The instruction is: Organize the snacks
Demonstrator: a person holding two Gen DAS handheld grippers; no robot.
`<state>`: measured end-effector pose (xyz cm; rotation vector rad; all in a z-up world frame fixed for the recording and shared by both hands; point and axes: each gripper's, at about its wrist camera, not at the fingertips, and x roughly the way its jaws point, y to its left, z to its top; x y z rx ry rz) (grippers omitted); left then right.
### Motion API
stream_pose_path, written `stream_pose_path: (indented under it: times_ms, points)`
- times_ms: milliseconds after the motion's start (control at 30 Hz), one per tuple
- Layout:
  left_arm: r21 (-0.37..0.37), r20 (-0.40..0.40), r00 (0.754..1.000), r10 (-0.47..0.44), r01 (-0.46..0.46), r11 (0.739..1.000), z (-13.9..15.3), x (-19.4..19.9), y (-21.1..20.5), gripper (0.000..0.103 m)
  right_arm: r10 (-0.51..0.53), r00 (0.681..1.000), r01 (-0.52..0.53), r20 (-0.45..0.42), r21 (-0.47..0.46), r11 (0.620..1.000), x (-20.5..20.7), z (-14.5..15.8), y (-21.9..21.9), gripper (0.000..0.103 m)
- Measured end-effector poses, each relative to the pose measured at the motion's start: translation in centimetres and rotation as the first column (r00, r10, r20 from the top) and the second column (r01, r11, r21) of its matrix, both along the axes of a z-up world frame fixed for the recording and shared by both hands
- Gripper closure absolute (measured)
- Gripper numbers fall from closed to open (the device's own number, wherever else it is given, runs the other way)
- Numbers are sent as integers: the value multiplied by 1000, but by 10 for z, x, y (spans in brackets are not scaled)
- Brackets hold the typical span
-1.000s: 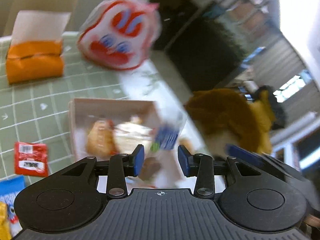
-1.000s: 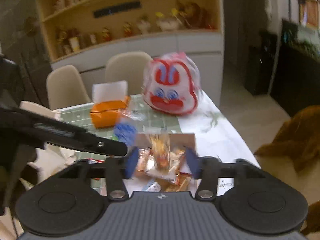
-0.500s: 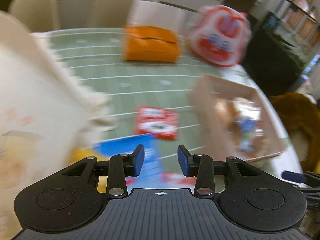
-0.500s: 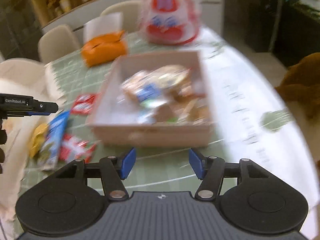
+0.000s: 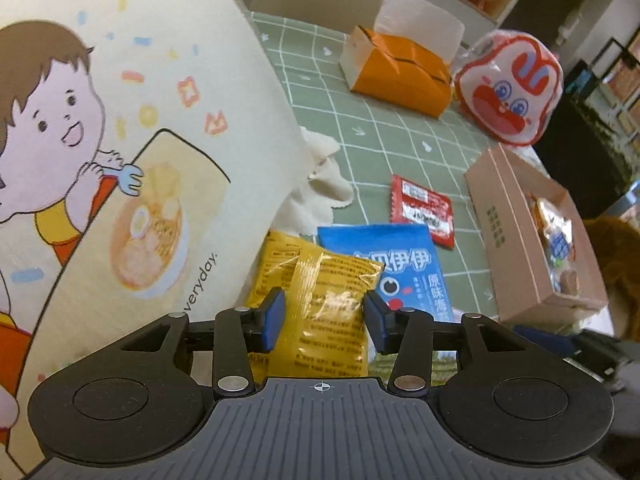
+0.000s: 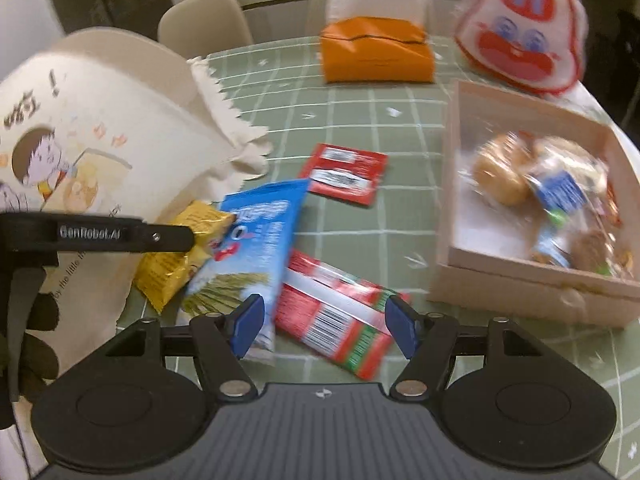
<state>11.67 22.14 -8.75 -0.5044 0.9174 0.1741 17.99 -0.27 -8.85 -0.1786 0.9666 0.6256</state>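
My left gripper [image 5: 325,320] is open, its fingers astride a yellow snack packet [image 5: 324,300] that lies on the green checked tablecloth. Beside it lie a blue snack bag [image 5: 404,264] and a small red packet [image 5: 424,210]. In the right wrist view my right gripper [image 6: 325,326] is open over a red-green striped packet [image 6: 336,316]; the blue bag [image 6: 248,256], yellow packet [image 6: 176,260] and small red packet [image 6: 346,172] lie beyond. The left gripper's finger [image 6: 120,234] shows at left. A pink cardboard box [image 6: 452,200] holds several wrapped snacks.
A cream canvas bag with a cartoon print [image 5: 120,140] fills the left side. An orange tissue box [image 6: 376,54] and a red-white rabbit-face bag [image 6: 520,28] stand at the back. Chairs [image 6: 200,16] stand behind the table. The table's edge is just right of the box.
Both grippers swung from the pink box toward the loose packets by the canvas bag. The left gripper came down around the yellow packet; the right gripper lowered over the striped packet.
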Motion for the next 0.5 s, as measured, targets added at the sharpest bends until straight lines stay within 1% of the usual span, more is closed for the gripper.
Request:
stream_pose_path:
  times_ms: [67, 133, 200, 233, 300, 400, 500]
  points:
    - [-5, -4, 1000, -4, 4, 1000, 0, 1, 0, 54, 15, 1000, -15, 19, -14, 1000, -3, -4, 12, 35]
    - [3, -5, 1000, -13, 13, 1000, 0, 2, -3, 54, 4, 999, -4, 34, -27, 1000, 0, -8, 18, 35]
    - [-5, -4, 1000, -11, 11, 1000, -1, 1, -3, 55, -20, 999, 21, 48, -32, 999, 6, -12, 17, 30]
    - [-11, -2, 1000, -9, 9, 1000, -1, 1, -3, 55, -35, 998, 37, 46, -26, 999, 9, -14, 15, 29]
    - [-32, -1, 1000, -16, 16, 999, -1, 1, -4, 55, -60, 998, 60, 7, 1, 998, 18, -20, 7, 29]
    - [-70, 2, 999, -49, 49, 996, -2, 3, -11, 55, -85, 993, 89, -78, 52, 995, 23, -23, -12, 29]
    - [-98, 15, 995, -96, 97, 990, 0, 8, -23, 55, -101, 985, 110, -137, 63, 992, 19, -26, -31, 29]
